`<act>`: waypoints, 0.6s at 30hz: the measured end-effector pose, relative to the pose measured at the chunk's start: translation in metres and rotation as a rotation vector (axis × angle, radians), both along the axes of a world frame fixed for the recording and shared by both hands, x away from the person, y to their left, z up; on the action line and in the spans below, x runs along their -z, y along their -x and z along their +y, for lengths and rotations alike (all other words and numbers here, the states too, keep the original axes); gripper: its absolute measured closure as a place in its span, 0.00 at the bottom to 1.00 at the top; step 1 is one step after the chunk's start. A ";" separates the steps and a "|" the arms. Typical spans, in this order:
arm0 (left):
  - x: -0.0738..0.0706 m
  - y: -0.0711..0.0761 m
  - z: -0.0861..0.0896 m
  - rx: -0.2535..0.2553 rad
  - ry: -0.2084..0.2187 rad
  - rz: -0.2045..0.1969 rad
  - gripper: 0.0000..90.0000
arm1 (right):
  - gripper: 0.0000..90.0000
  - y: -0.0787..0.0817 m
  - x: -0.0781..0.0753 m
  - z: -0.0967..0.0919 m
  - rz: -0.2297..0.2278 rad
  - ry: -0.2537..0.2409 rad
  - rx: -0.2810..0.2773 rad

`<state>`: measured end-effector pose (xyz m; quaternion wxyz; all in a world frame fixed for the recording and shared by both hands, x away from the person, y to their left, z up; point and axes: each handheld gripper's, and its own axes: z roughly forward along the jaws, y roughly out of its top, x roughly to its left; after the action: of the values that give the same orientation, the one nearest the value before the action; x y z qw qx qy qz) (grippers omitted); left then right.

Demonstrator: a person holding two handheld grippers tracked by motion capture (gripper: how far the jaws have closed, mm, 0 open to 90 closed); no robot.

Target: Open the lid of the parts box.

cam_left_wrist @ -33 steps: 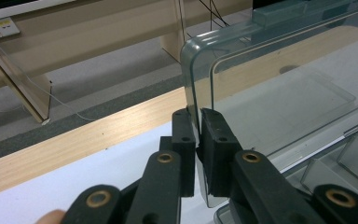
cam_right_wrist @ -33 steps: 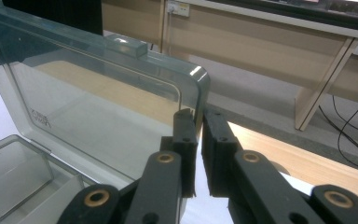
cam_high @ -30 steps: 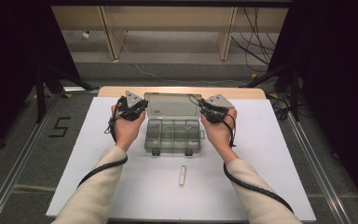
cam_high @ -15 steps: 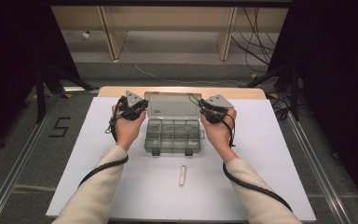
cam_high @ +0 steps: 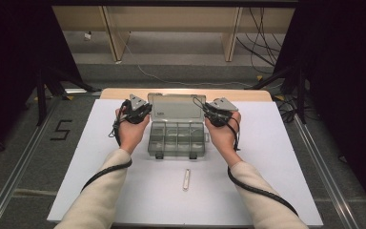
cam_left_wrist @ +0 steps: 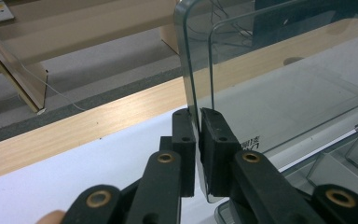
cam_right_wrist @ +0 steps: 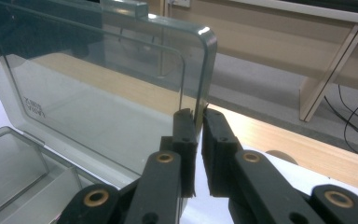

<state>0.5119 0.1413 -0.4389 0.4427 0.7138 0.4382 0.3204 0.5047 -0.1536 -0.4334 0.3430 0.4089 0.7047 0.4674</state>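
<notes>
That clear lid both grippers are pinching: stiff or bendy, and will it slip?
The lid is thin clear plastic, so it probably flexes a little. Its glossy surface looks slippery, yet the left gripper and right gripper clamp opposite side edges, which should steady it. It is hinged to the organizer box, so it likely swings, not lifts.

A light wooden counter carries a white sheet that covers nearly all of its top, leaving a strip of wood bare along the far edge. Directly on the sheet rests a clear plastic compartment box, set toward the far middle with its lid raised. A small pale stick-shaped item lies on the sheet nearer the person, apart from the box.
</notes>
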 end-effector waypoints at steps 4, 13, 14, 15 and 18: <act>0.002 0.000 0.000 0.000 -0.001 0.008 0.93 | 0.94 0.000 0.002 0.000 0.006 0.004 -0.001; 0.007 -0.002 0.000 -0.005 0.001 0.025 0.93 | 0.94 -0.002 0.007 0.000 0.026 0.008 0.004; 0.007 -0.002 0.000 -0.005 0.001 0.025 0.93 | 0.94 -0.002 0.007 0.000 0.026 0.008 0.004; 0.008 -0.002 -0.001 -0.006 0.003 0.028 0.93 | 0.94 -0.002 0.008 0.000 0.020 0.006 -0.002; 0.008 -0.002 0.000 -0.005 0.003 0.030 0.93 | 0.94 -0.002 0.008 0.000 0.023 0.008 0.002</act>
<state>0.5141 0.1408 -0.4466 0.4363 0.7166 0.4471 0.3100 0.5065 -0.1537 -0.4416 0.3370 0.4138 0.7102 0.4592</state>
